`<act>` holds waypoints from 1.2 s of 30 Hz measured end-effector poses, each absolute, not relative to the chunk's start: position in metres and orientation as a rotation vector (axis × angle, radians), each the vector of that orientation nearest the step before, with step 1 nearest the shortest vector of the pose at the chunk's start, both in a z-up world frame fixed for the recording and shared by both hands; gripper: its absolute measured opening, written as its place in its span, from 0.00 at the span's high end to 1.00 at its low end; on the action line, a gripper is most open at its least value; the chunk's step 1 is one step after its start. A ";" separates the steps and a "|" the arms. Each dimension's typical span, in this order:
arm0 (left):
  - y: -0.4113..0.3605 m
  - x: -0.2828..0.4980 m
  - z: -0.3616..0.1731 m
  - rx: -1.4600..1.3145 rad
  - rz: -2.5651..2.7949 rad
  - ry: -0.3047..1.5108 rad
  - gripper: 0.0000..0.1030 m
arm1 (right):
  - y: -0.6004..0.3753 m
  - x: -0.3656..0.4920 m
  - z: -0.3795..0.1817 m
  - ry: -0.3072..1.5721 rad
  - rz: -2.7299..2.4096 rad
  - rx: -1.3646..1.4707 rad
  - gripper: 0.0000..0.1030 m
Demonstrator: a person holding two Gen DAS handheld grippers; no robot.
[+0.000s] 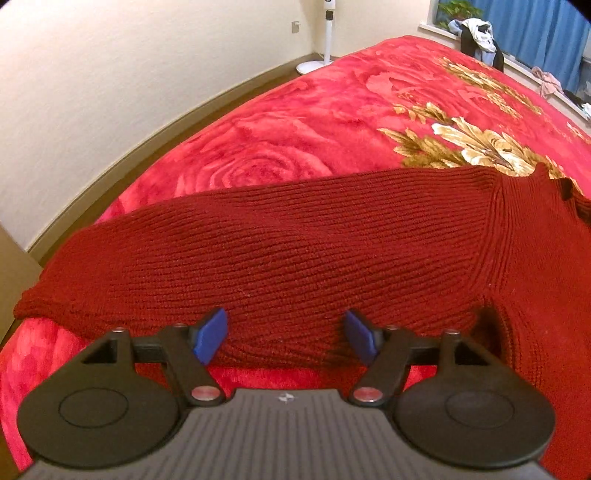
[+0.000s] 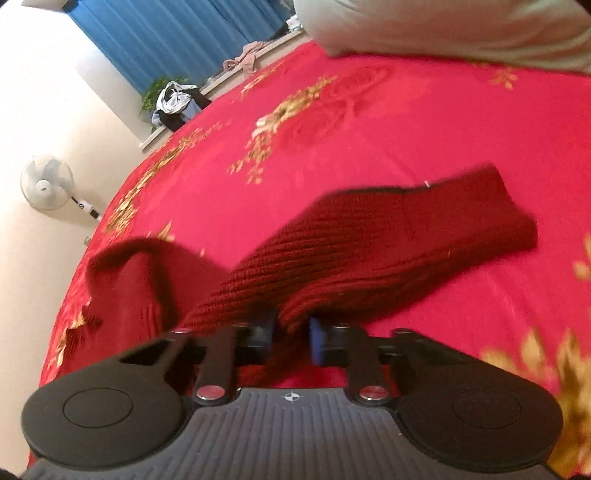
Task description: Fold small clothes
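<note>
Left-wrist view looks down over a dark red knitted sweater (image 1: 295, 243) spread across a bed covered by a bright red blanket (image 1: 280, 122) printed with roses and gold leaves. One long ribbed sleeve runs from the left edge toward the sweater's body at the right. The left gripper (image 1: 286, 336) sits low over the near edge of this sleeve with its blue-padded jaws standing well apart and nothing pinched between them; the knit lies just under and ahead of the pads. Beyond the bed are a cream wall, the white pole and base of a standing fan (image 1: 320, 44), and a window ledge with blue curtains (image 1: 532, 33) and a heap of clothes (image 1: 476, 33).

Right-wrist view is tilted and slightly blurred. The right gripper (image 2: 292, 334) has its jaws drawn close together, clamped on a bunched fold of the same sweater (image 2: 369, 247). From that pinch the fabric stretches away toward a cuffed end resting on the blanket (image 2: 406, 122), while another part of the garment humps up at the left. A pale pillow (image 2: 443, 26) lies at the far end of the bed.
</note>
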State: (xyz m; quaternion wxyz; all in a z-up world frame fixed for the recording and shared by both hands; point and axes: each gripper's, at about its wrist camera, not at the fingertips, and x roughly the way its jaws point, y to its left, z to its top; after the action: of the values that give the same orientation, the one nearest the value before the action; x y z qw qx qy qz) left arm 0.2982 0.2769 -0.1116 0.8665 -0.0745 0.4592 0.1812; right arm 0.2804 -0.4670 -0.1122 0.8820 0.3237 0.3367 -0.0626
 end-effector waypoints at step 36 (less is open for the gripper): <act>0.255 0.267 -0.063 -0.117 0.322 0.743 0.26 | -0.526 0.198 -0.015 0.581 -0.171 0.334 0.61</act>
State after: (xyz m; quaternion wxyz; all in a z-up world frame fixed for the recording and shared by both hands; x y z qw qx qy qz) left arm 0.2667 0.2546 -0.0626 0.9175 -0.0569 0.3612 0.1564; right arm 0.1980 -0.5263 -0.0146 0.9408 0.1635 0.2849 -0.0837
